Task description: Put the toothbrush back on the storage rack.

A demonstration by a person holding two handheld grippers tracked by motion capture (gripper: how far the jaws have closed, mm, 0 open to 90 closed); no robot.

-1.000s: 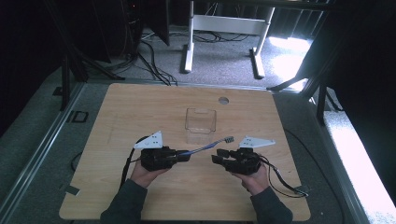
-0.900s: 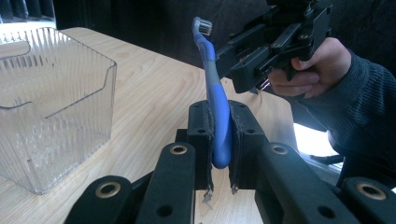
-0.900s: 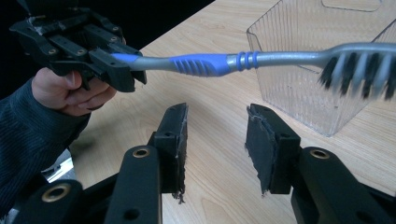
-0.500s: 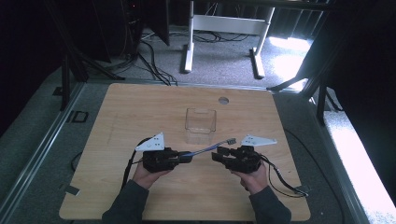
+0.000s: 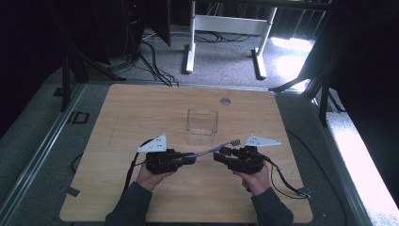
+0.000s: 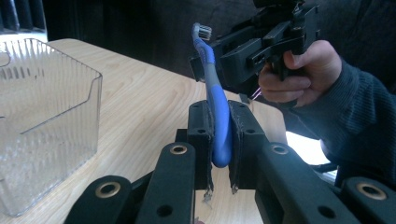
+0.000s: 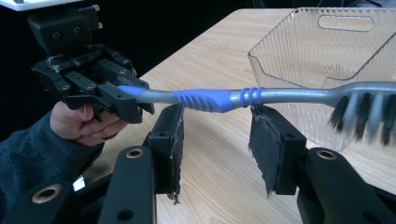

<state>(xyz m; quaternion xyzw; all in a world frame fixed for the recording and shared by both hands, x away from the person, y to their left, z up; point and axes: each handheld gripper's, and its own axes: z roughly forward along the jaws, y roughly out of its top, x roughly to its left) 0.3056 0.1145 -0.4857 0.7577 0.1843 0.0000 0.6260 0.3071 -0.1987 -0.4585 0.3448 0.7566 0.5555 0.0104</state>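
We are watching a handover in mid-air, low over the pale wooden bench (image 5: 141, 117). The left claw (image 6: 219, 140) is staying clamped on the tail end of the blue and grey plastic toothbrush (image 5: 214, 149), both pads pressed flat against the handle. The brush is reaching across toward the right claw (image 7: 217, 140), bristled head out past it, just in front of the clear ribbed plastic bin (image 5: 202, 126) sitting mid-bench.

Here is what is changing: the right claw's jaws have just been opening. In the right gripper view the grey neck of the brush is lying across the top of the gap, and the pads (image 7: 268, 154) are standing apart below it, not pressing on it.

So we are reading this as a release: the right side is giving the brush up, and the left one is now carrying it alone. Neither hand is travelling; both are hovering at the same spots as a second ago.

If the bin is the goal, we are judging the next job falls to the left claw: swing the brush clear and over that open rim.
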